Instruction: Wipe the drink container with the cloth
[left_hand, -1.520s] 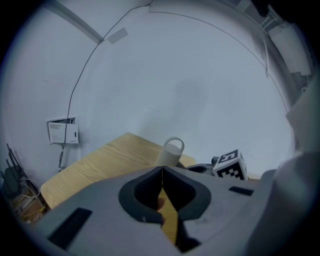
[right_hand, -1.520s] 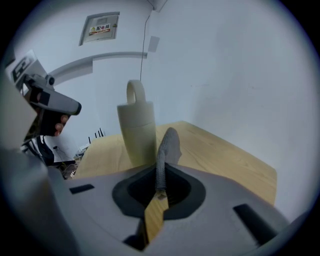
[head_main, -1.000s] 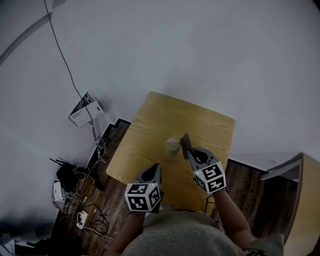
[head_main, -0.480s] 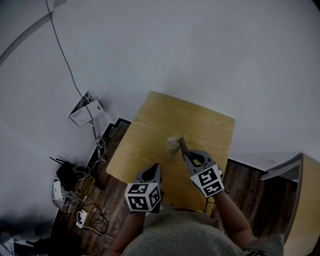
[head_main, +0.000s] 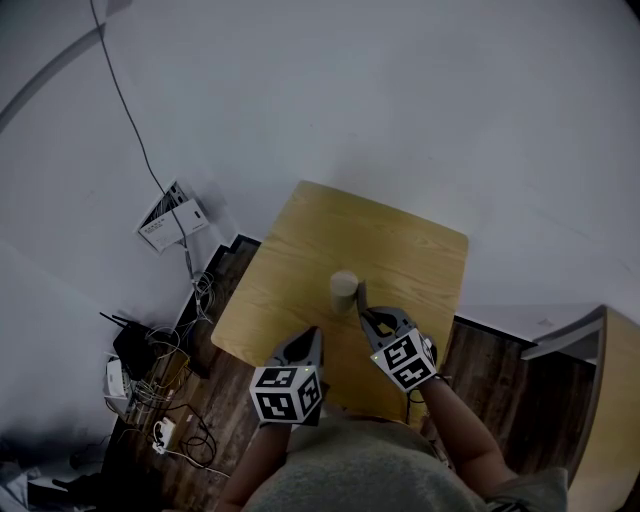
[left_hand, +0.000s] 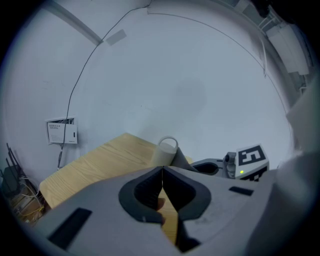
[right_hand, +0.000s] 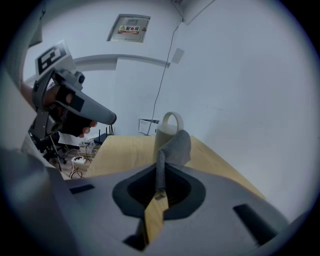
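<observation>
Shifted leftward, right tool (head_main: 366, 314) grips cloth (head_main: 361, 296) against drink container (head_main: 344, 289) on wooden table (head_main: 400, 250); left tool (head_main: 312, 336) clenched.

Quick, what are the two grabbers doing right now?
Left gripper: closed, empty.
Right gripper: closed on the cloth.

A rough, ribbed grey cloth (right_hand: 178, 145) is seen pinched in the right gripper (right_hand: 159, 167). Its shell, like that of the left gripper (left_hand: 162, 175), is made of smooth matt grey plastic with darker pads. Just ahead of its jaws, a pale, smooth, matt drink container (right_hand: 164, 136) is set on a table (right_hand: 120, 150) of light, grained wood.
</observation>
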